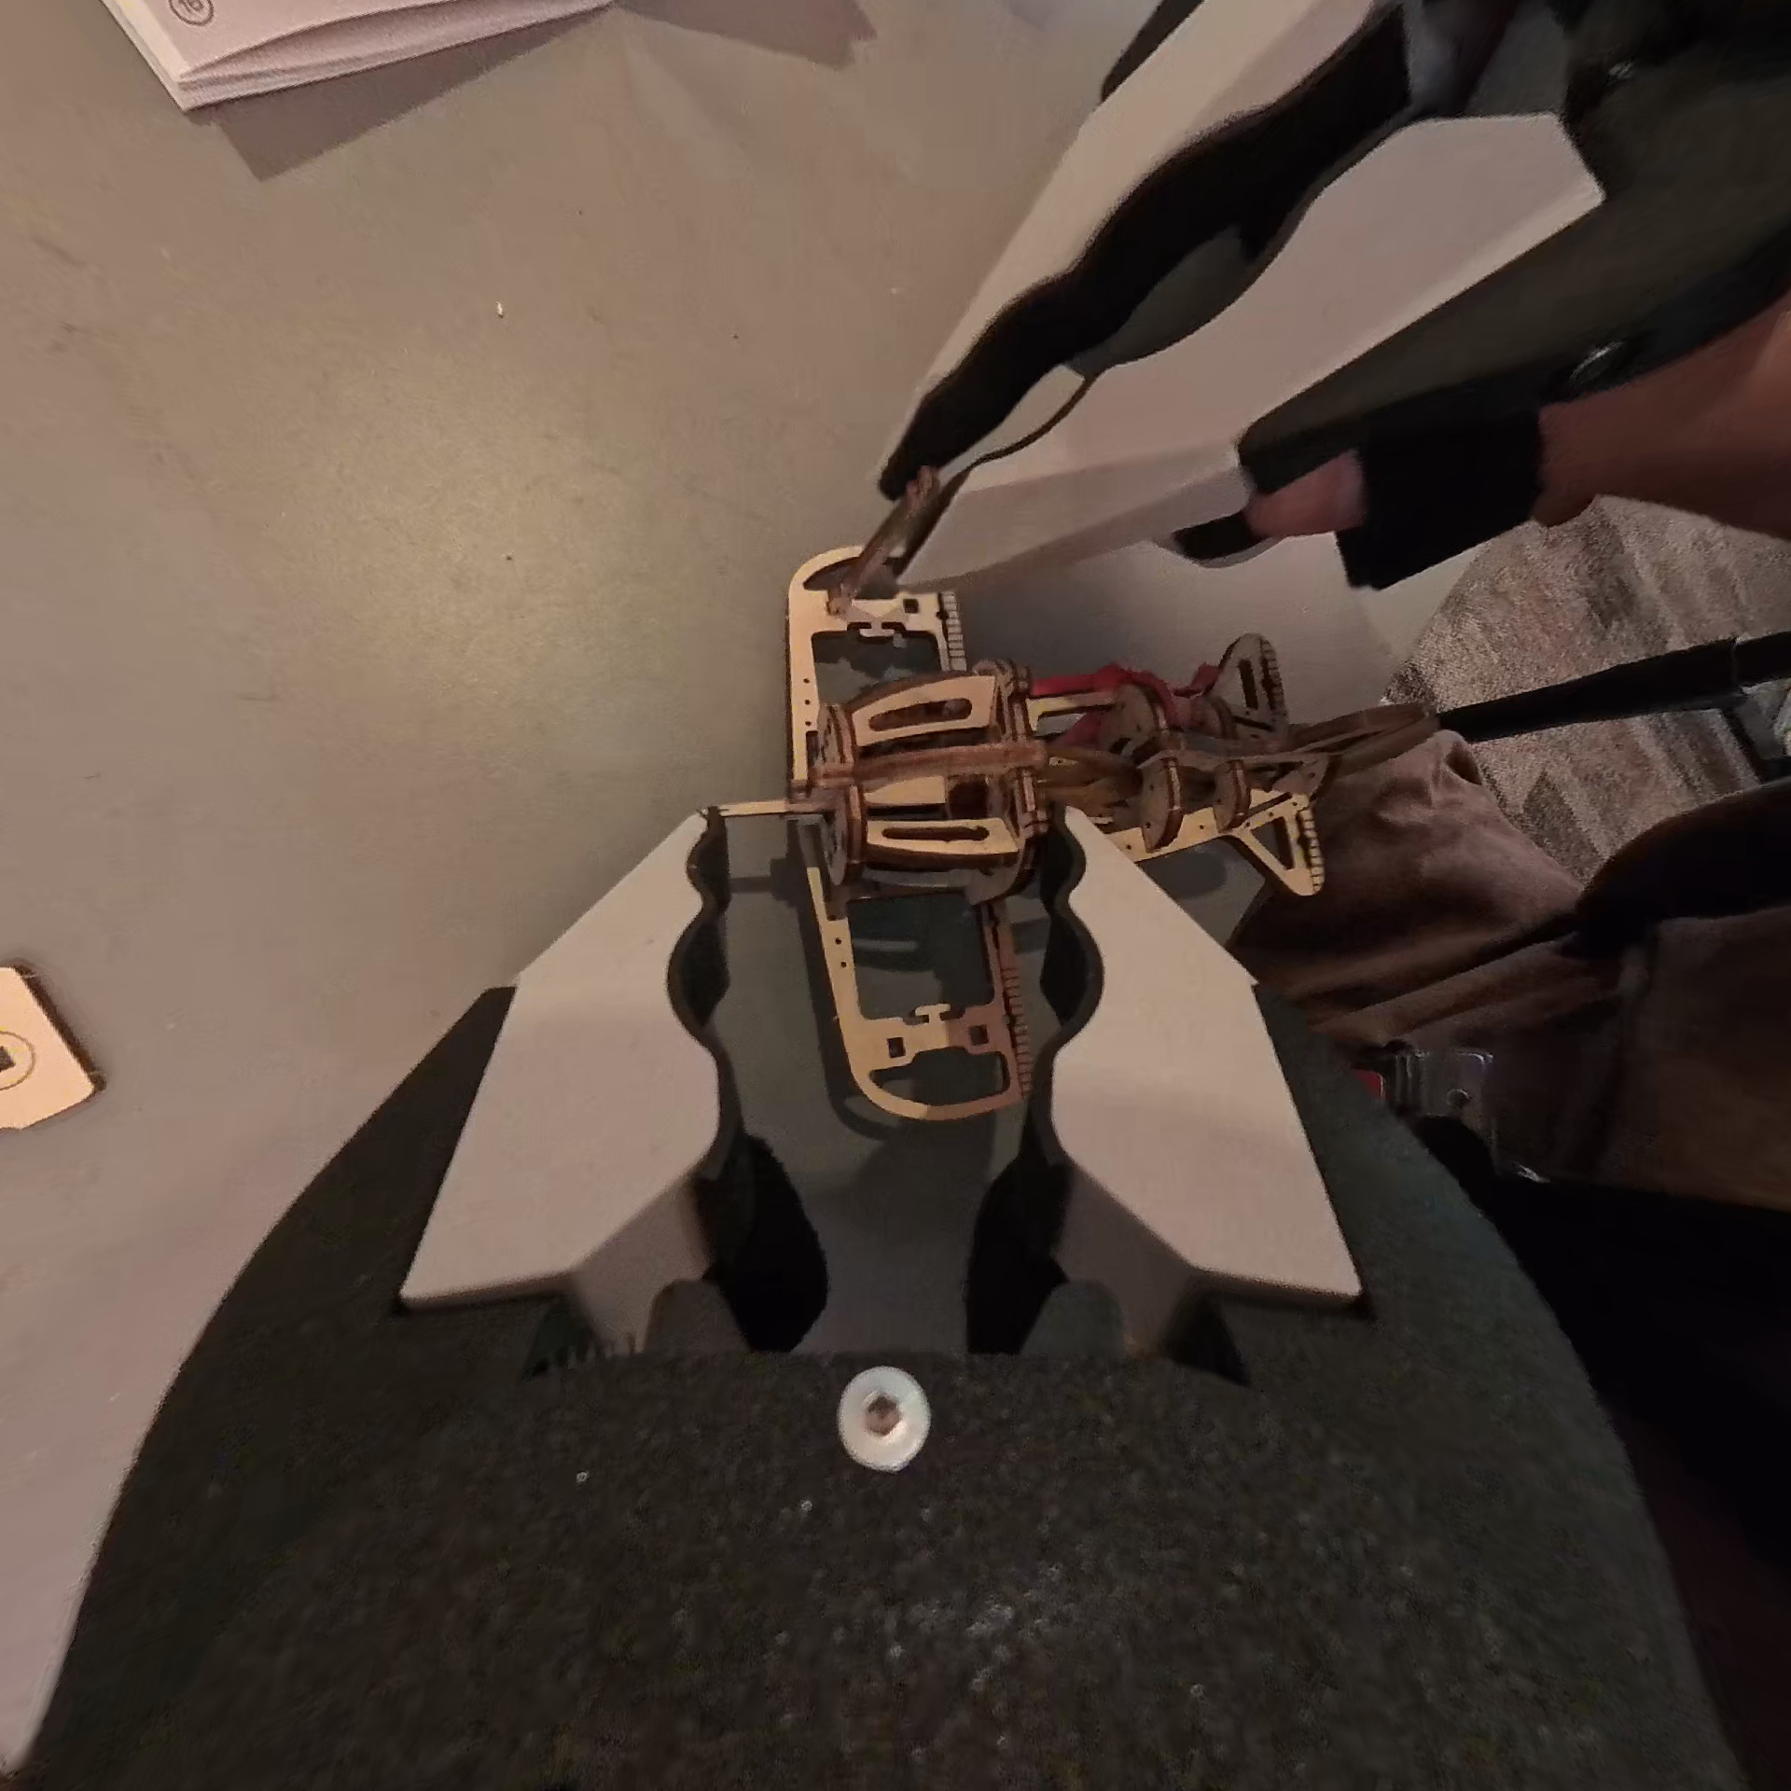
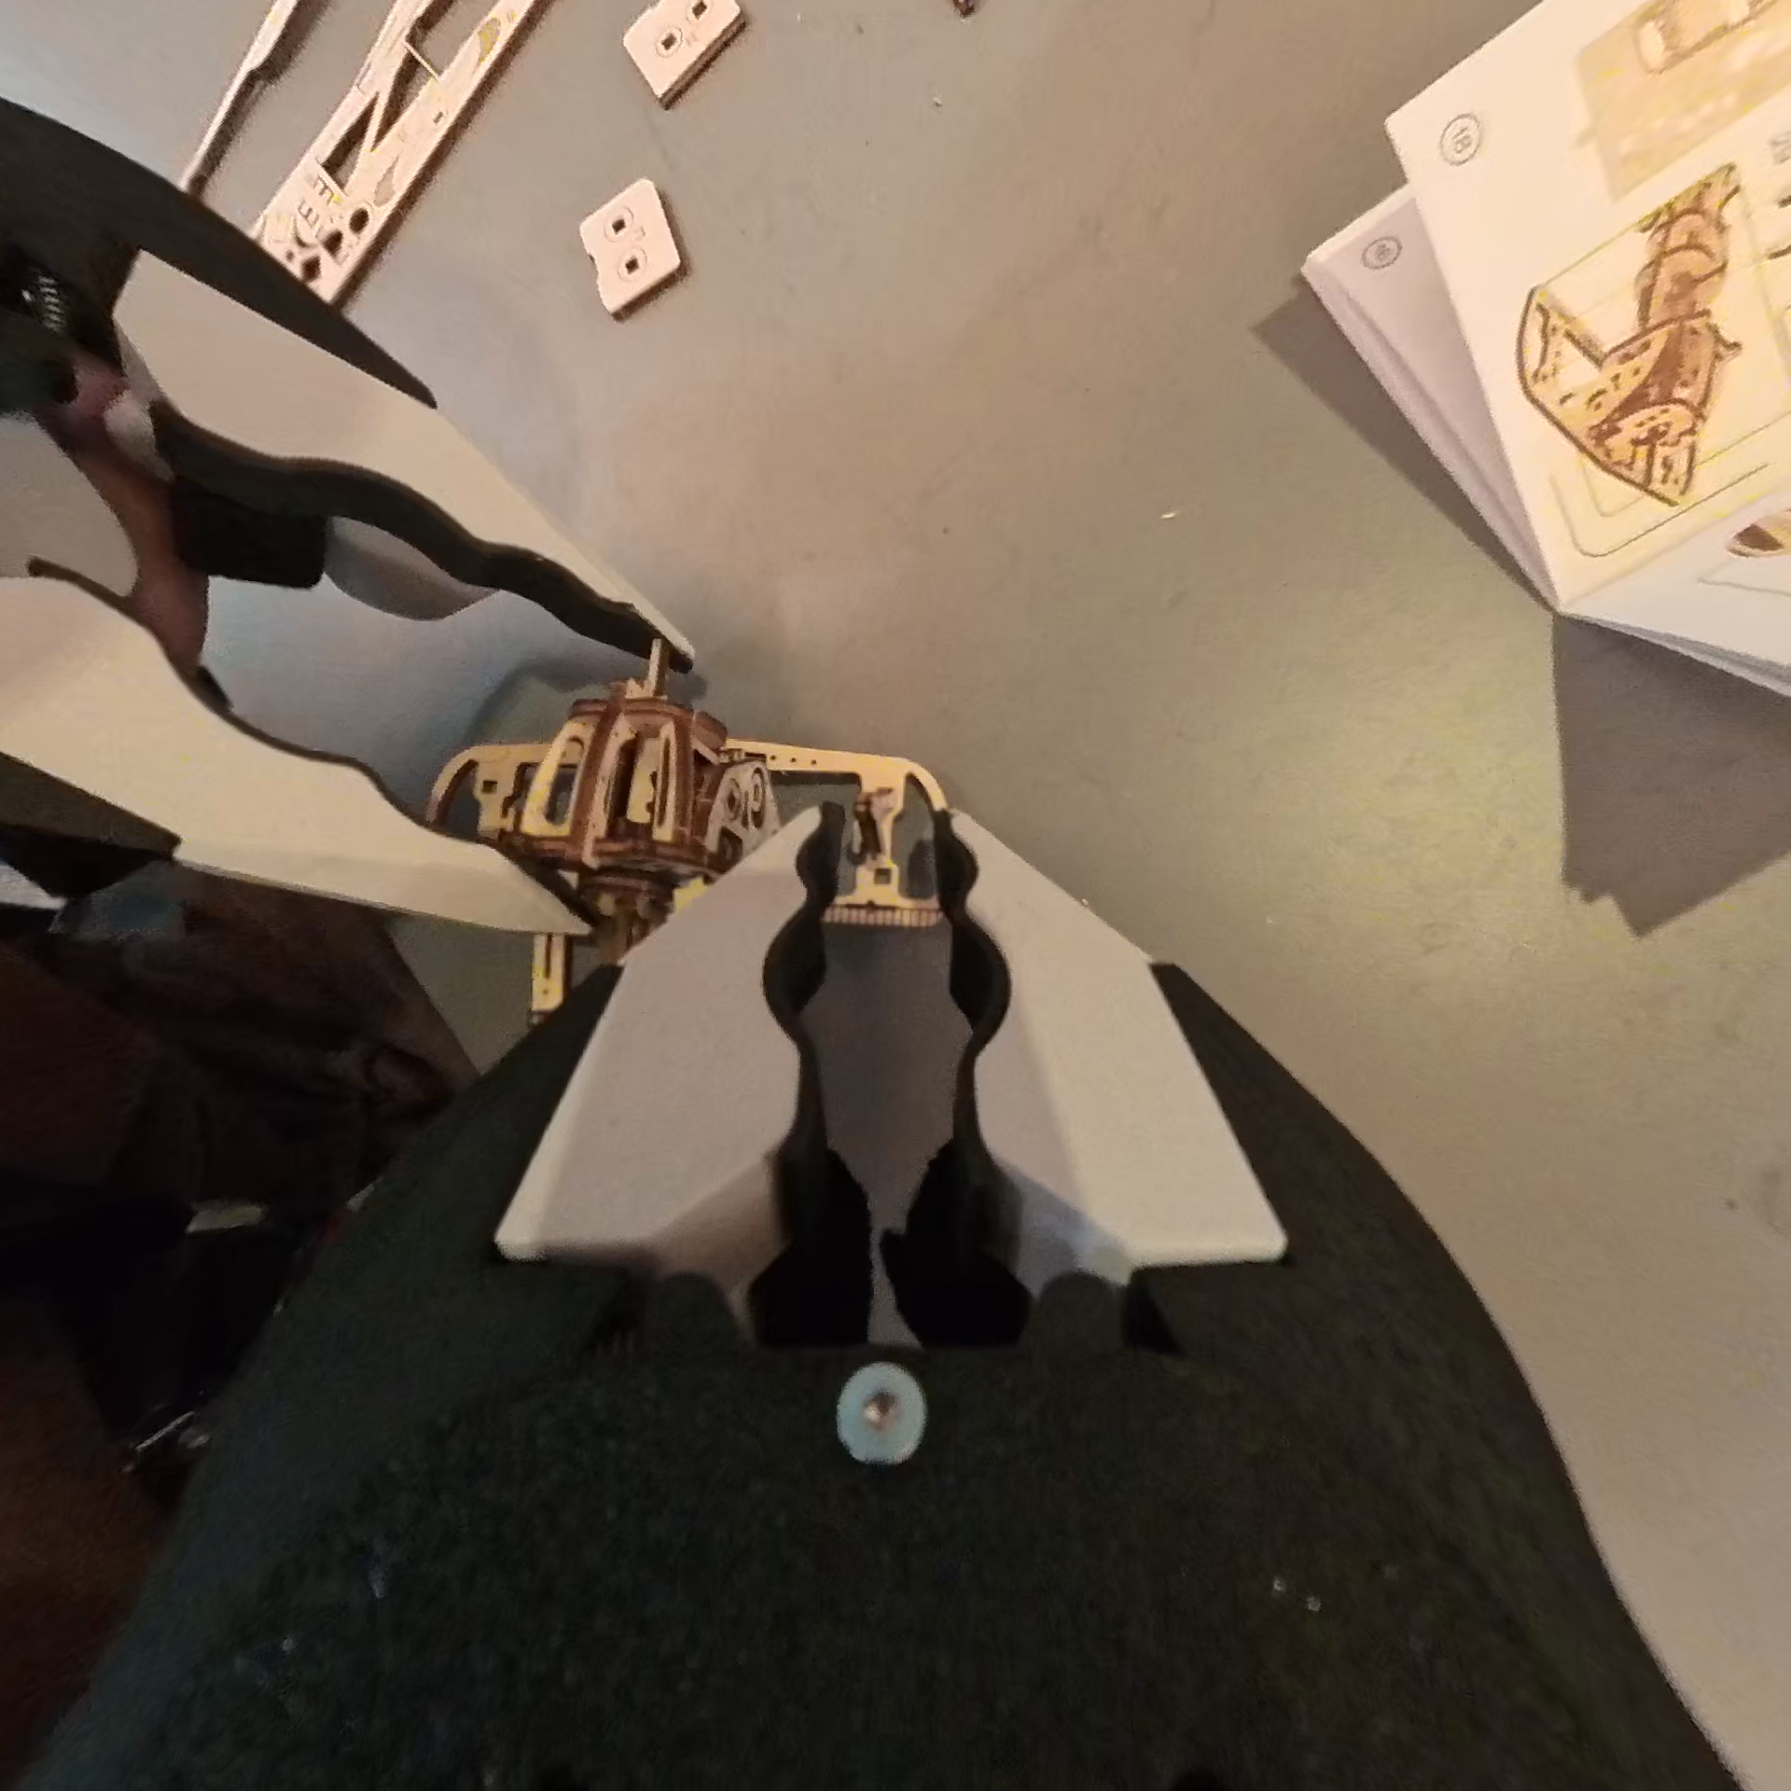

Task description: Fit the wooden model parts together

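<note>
A wooden plane-like model [image 1: 921,775] with a barrel-shaped body rests on the grey table [image 1: 388,581] on its flat openwork wing frame [image 1: 930,1066]. My left gripper [image 1: 887,824] straddles the barrel, with one fingertip on a thin piece at its nose and the other behind it, shut on the model. It also shows in the right wrist view [image 2: 630,790], clamping the model [image 2: 640,766]. My right gripper [image 2: 887,819] pinches a small wooden piece [image 1: 906,523] whose lower end touches the far end of the frame [image 2: 872,911]. It shows at the upper right of the left wrist view [image 1: 906,523].
An open instruction booklet [image 2: 1599,388] lies at the right. Two small square wooden parts [image 2: 635,247] and a cut-out sheet [image 2: 368,165] lie at the back left. Another loose part [image 1: 29,1047] lies at the left edge. A hand [image 1: 1308,499] and dark cloth [image 1: 1454,921] are at the table's right edge. Across from one pair of fingers to the other is roughly 6 cm.
</note>
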### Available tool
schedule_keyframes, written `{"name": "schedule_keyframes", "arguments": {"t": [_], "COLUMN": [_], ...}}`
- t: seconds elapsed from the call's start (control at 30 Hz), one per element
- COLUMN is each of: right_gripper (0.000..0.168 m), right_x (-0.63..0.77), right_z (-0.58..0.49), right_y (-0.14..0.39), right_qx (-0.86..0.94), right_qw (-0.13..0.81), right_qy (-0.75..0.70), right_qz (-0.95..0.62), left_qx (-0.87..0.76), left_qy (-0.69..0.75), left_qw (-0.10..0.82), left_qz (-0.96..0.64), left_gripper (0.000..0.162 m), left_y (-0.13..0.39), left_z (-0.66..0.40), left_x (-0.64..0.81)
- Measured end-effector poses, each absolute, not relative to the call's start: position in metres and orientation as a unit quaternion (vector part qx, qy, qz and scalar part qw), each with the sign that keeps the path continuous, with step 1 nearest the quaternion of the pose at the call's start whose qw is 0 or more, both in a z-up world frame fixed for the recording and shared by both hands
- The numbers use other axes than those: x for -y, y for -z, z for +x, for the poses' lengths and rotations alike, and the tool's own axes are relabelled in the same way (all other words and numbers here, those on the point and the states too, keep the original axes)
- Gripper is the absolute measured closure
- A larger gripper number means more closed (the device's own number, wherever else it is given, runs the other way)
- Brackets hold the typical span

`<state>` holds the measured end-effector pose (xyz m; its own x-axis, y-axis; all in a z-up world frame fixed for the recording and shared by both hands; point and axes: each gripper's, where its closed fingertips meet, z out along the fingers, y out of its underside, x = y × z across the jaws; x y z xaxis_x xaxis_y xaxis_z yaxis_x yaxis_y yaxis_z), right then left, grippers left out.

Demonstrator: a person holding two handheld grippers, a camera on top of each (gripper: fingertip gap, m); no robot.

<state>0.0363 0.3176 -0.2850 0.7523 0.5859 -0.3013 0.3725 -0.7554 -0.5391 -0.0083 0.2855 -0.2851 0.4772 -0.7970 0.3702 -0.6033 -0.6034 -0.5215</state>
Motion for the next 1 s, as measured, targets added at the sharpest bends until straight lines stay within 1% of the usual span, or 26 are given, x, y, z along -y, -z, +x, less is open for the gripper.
{"name": "schedule_keyframes", "arguments": {"t": [0.13,0.23,0.5,0.57,0.6,0.63,0.73,0.87,0.93,1.0], "right_gripper": [0.152,0.166,0.167,0.165,0.156,0.151,0.147,0.146,0.149,0.162], "right_x": [-0.318,-0.320,-0.319,-0.321,-0.321,-0.320,-0.316,-0.314,-0.316,-0.315], "right_z": [0.029,0.029,0.029,0.030,0.029,0.028,0.035,0.037,0.034,0.034], "right_y": [0.293,0.301,0.304,0.300,0.295,0.288,0.279,0.288,0.294,0.299], "right_qx": [0.273,0.280,0.300,0.294,0.287,0.281,0.294,0.314,0.307,0.304], "right_qw": [0.232,0.232,0.171,0.166,0.168,0.168,0.165,0.160,0.159,0.149], "right_qy": [-0.224,-0.199,-0.184,-0.189,-0.203,-0.223,-0.215,-0.176,-0.175,-0.175], "right_qz": [-0.906,-0.910,-0.920,-0.922,-0.921,-0.918,-0.917,-0.919,-0.922,-0.925], "left_qx": [-0.418,-0.421,-0.412,-0.406,-0.405,-0.403,-0.404,-0.407,-0.408,-0.407], "left_qy": [0.292,0.292,0.301,0.305,0.306,0.307,0.306,0.306,0.309,0.311], "left_qw": [0.166,0.167,0.168,0.166,0.167,0.166,0.167,0.165,0.164,0.163], "left_qz": [-0.844,-0.842,-0.844,-0.845,-0.845,-0.846,-0.845,-0.844,-0.843,-0.843], "left_gripper": [0.100,0.100,0.100,0.100,0.100,0.100,0.100,0.100,0.099,0.099], "left_y": [0.285,0.285,0.284,0.285,0.285,0.285,0.285,0.285,0.286,0.285], "left_z": [-0.007,-0.005,-0.002,-0.003,-0.003,-0.003,-0.003,-0.003,-0.002,-0.002], "left_x": [-0.285,-0.283,-0.283,-0.283,-0.283,-0.283,-0.283,-0.281,-0.280,-0.279]}}
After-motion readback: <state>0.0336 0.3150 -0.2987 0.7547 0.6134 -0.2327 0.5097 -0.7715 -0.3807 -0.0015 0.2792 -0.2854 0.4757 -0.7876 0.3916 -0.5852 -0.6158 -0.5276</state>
